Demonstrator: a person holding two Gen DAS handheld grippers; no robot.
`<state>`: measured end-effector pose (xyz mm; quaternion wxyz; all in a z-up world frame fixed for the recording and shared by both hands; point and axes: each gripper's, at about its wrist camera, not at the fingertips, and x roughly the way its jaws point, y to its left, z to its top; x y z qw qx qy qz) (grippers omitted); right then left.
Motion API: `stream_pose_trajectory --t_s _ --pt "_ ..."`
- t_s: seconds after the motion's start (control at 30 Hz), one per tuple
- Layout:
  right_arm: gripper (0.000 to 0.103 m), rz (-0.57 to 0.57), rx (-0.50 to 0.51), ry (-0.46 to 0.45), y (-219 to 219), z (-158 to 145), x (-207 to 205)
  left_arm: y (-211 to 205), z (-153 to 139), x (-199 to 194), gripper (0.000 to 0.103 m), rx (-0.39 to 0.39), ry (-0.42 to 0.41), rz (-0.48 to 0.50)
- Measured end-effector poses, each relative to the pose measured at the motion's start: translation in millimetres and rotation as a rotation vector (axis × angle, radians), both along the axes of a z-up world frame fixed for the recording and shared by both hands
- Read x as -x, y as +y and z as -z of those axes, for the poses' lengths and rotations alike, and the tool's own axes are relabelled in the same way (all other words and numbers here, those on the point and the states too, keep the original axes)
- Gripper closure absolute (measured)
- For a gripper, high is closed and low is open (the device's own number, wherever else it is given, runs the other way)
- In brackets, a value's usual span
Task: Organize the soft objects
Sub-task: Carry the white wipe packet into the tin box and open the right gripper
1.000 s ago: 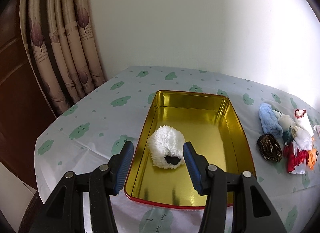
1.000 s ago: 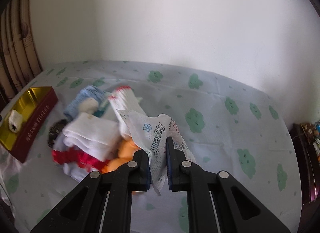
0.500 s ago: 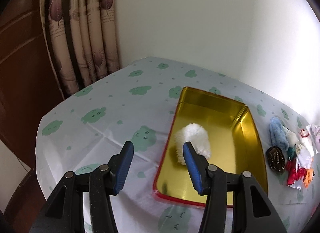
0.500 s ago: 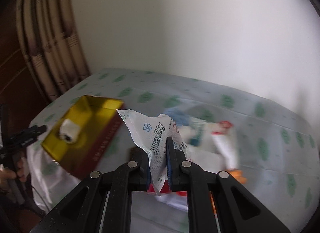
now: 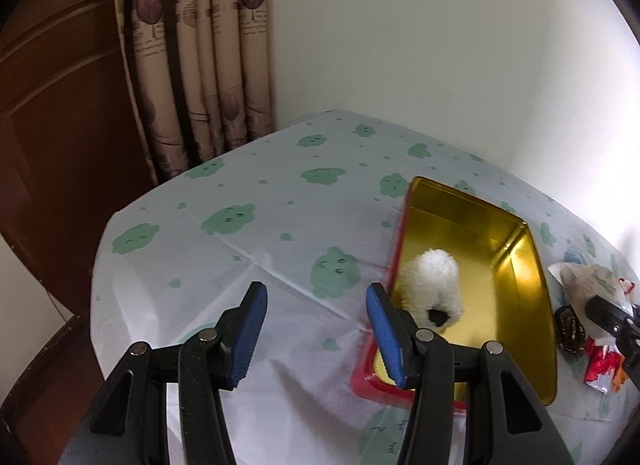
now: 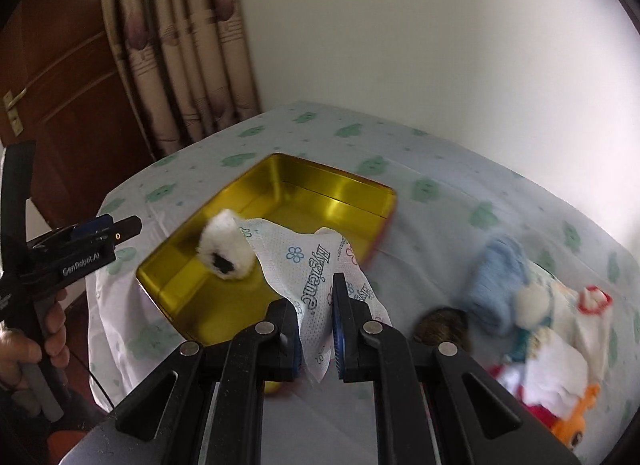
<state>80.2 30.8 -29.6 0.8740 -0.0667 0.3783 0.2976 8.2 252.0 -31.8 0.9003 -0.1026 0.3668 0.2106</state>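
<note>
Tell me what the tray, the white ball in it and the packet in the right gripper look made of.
Tray: looks like metal, glossy gold inside, mirror-like reflections, red outer wall. Ball: fluffy white plush or yarn, fuzzy outline, one dark patch. Packet, clamped in the right gripper: thin, crinkled white wrapper with a dotted texture and blue print, probably plastic or nonwoven; can't tell which.

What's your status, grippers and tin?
Right gripper shut on wipe packet, near tin. Left gripper open, empty, beside tin. Fluffy white toy in tin. Rest of pile on table; path clear.
</note>
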Motion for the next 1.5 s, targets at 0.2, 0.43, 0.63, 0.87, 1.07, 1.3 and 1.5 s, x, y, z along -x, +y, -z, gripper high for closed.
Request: stream_pose_trajectory --t_s 0.2,0.43,0.63,0.87,1.07,1.3,1.5 --pt "0.092 -0.034 0.065 -0.021 39.3 13.5 -9.5 9.5 0.5 4.6 0.050 0.012 0.000 -0.034" --pt "0.092 -0.049 0.109 -0.001 72.1 31.6 -20.5 11.4 -0.6 4.6 0.050 0.011 -0.010 -0.039" --pt "0.091 -0.057 0.146 0.022 84.5 45.6 -23.7 13.9 0.6 4.6 0.050 0.026 -0.010 -0.044" --pt "0.056 -0.046 0.120 0.007 80.7 43.3 -16.2 12.2 1.6 3.6 0.050 0.021 -0.008 -0.044" --pt "0.051 -0.059 0.081 0.011 74.7 30.1 -8.3 9.9 0.9 3.2 0.050 0.015 -0.010 -0.036" --pt "0.040 -0.069 0.030 -0.019 60.7 5.6 8.8 8.0 0.4 3.0 0.050 0.017 -0.016 -0.029" --pt "0.040 -0.045 -0.014 -0.017 33.0 -7.7 19.7 7.8 0.2 2.9 0.050 0.019 -0.016 -0.031"
